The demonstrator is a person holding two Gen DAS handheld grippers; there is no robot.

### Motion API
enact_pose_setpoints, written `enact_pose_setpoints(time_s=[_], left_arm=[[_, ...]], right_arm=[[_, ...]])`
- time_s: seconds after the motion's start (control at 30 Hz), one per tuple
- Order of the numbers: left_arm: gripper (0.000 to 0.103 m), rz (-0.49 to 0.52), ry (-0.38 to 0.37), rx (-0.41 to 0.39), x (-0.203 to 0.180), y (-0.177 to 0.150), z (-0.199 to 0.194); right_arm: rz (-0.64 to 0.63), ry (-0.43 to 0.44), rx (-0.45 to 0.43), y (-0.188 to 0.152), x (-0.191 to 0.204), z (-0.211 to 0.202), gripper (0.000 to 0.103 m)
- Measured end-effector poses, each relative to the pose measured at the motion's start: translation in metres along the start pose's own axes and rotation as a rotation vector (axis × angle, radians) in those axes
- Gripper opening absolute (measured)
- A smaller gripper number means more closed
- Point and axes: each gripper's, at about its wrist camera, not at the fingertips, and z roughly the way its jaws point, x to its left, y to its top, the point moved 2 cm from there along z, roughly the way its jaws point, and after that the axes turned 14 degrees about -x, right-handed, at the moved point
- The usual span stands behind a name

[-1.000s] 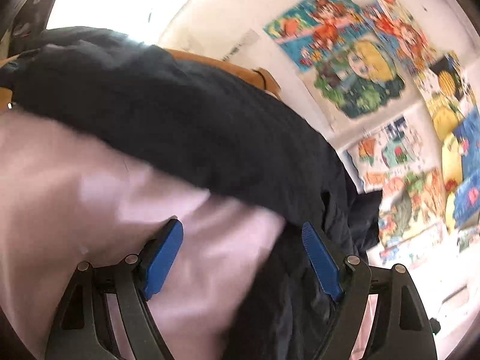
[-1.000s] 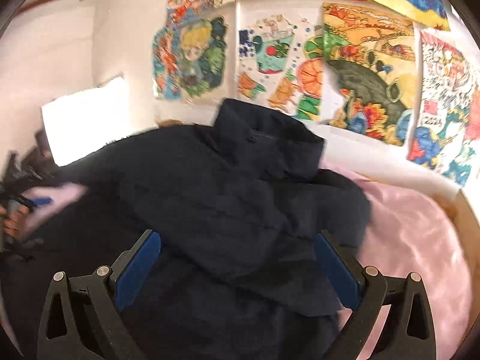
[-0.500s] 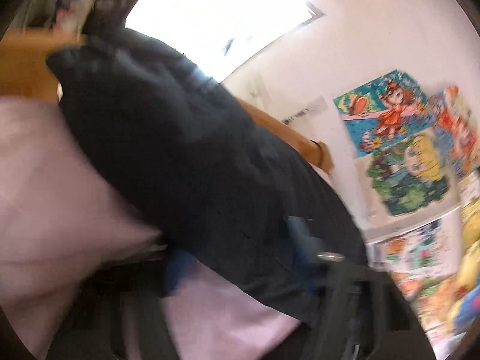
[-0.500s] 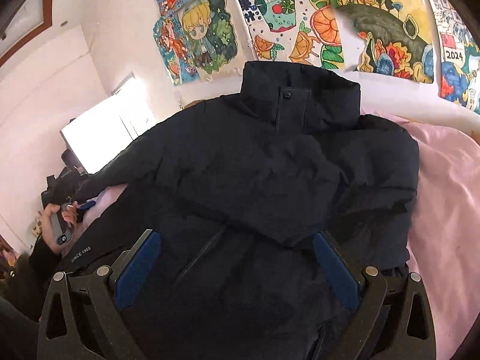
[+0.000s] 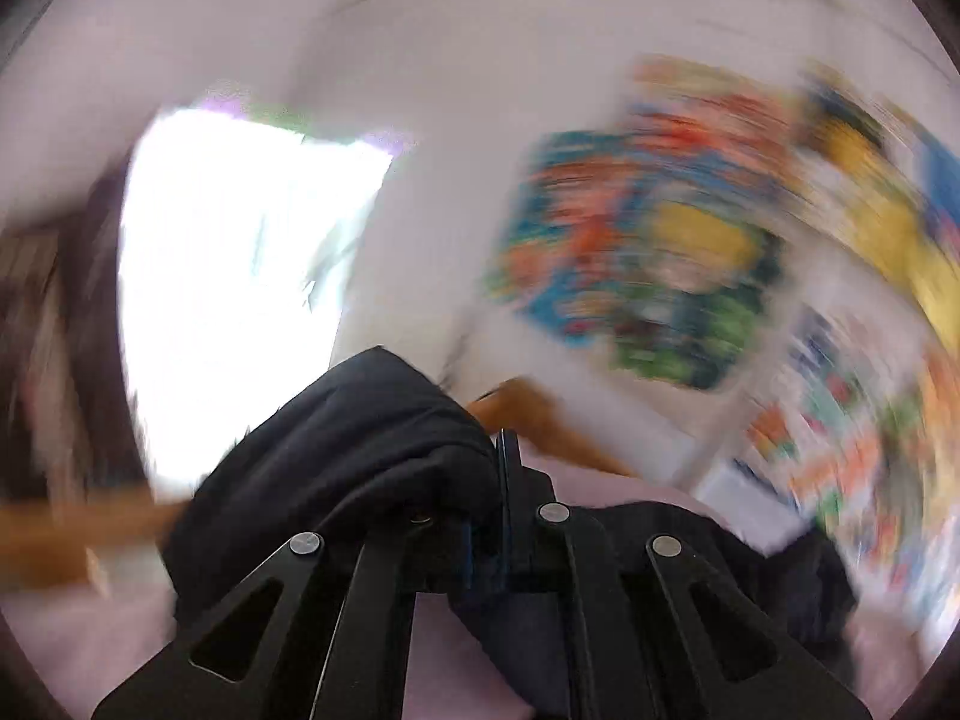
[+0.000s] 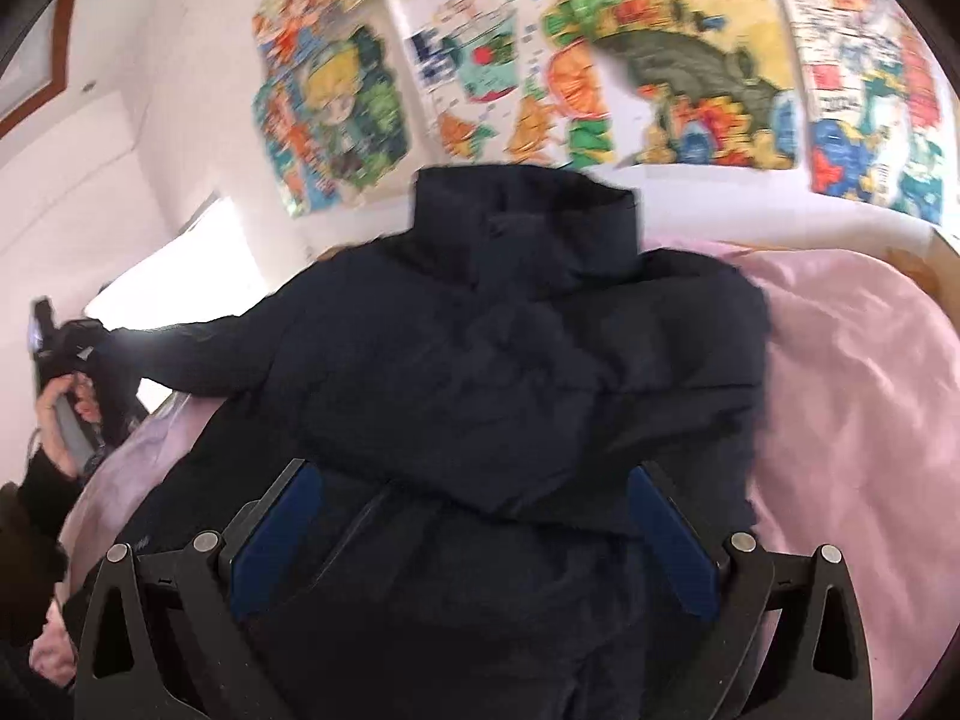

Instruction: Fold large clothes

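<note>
Two tongs in your hands. Your left tongs [image 5: 501,480] squeezed together, pinching end of dark sleeve [image 5: 360,438], sleeve lifted off bed. Left view very blurry. Your right tongs [image 6: 474,534] wide apart, holding nothing, hanging over lower part of dark jacket [image 6: 510,360]. Jacket lies flat on pink bed cover [image 6: 858,396], collar up toward wall, one sleeve folded across front. Bright posters [image 6: 678,54] on wall behind. Bright window [image 5: 240,276] at left.
</note>
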Motion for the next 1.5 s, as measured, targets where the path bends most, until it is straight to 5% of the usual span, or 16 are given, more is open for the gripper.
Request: enact_pose_setpoints(time_s=[0.17, 0.3, 0.5, 0.63, 0.77, 0.9, 1.03, 1.13, 1.2, 1.43, 1.5], left_arm=[[0.004, 0.322, -0.286, -0.075, -0.121, -0.005, -0.029], [0.004, 0.548, -0.516, -0.045, -0.203, -0.045, -0.046], [0.004, 0.837, -0.819, 0.18, -0.276, -0.152, -0.064], [0.006, 0.969, -0.919, 0.363, -0.292, -0.223, -0.067], [0.013, 1.011, -0.974, 0.446, -0.287, -0.263, -0.067], [0.057, 1.01, -1.041, 0.482, -0.274, -0.271, -0.078], [0.062, 0.888, -1.107, 0.513, -0.251, -0.256, -0.098], [0.063, 0.657, -1.118, 0.573, -0.222, -0.229, -0.096], [0.064, 0.492, -1.056, 0.571, -0.196, -0.206, -0.084], [0.069, 0.209, -0.491, 0.537, -0.119, -0.169, 0.001], [0.069, 0.163, -0.413, 0.565, -0.109, -0.175, 0.023]], right_arm=[[0.09, -0.073, -0.047, 0.008, -0.034, -0.012, 0.103], [0.17, -0.131, -0.078, 0.013, -0.062, -0.022, 0.103], [0.228, -0.193, -0.09, 0.009, -0.09, -0.026, 0.103], [0.23, -0.206, -0.071, 0.004, -0.096, -0.022, 0.103], [0.219, -0.209, -0.054, -0.002, -0.098, -0.019, 0.103], [0.21, -0.213, -0.028, -0.008, -0.101, -0.013, 0.103], [0.201, -0.203, 0.008, -0.015, -0.099, -0.002, 0.103], [0.158, -0.179, 0.03, -0.017, -0.088, 0.009, 0.103], [0.099, -0.154, 0.042, -0.015, -0.072, 0.02, 0.103], [-0.254, -0.038, 0.007, 0.005, 0.045, 0.062, 0.103], [-0.387, -0.028, -0.034, 0.004, 0.088, 0.073, 0.103]])
